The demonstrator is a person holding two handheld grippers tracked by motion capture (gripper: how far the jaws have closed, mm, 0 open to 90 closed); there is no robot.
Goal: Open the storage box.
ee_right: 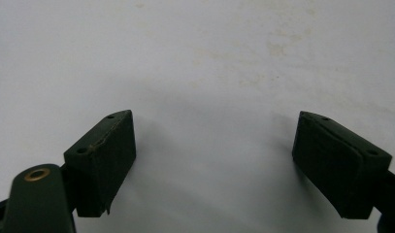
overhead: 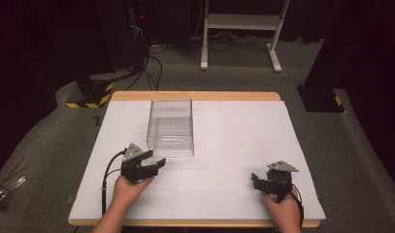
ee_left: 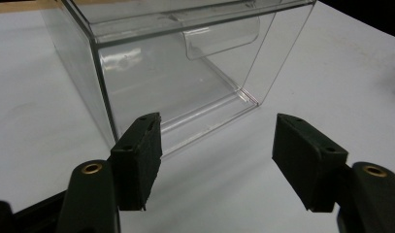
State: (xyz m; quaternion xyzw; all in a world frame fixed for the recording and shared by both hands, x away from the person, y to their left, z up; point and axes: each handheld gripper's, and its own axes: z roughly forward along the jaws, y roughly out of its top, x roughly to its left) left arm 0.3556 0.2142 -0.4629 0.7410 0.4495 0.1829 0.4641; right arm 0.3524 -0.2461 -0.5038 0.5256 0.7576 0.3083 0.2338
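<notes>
Both my hands come in at the near edge of the table point(overhead: 243, 131), one set of tongs in each. My right tongs point(overhead: 257, 180) rest near the right side, jaws wide apart with nothing between them, just bare white table under the pads point(ee_right: 105, 160). They are well apart from the box.

My left tongs point(overhead: 155, 162) are farther in, just beside the near left corner of the clear box point(overhead: 170, 127). Their jaws are partly open and hold nothing. In the left gripper view the left pad point(ee_left: 139, 158) sits right in front of the box point(ee_left: 180, 73) corner, and the other pad stands out over the table, beside the box and not around it.

I think my job now is to grab the box by its near wall. To do it well, I should slide the tongs so one pad goes inside the box and one stays outside. Then I should squeeze slowly. Clear plastic is smooth and may slip, so I want the pads flat on the wall, not on the corner. The box stands upright in the middle of the table, toward the far side.
</notes>
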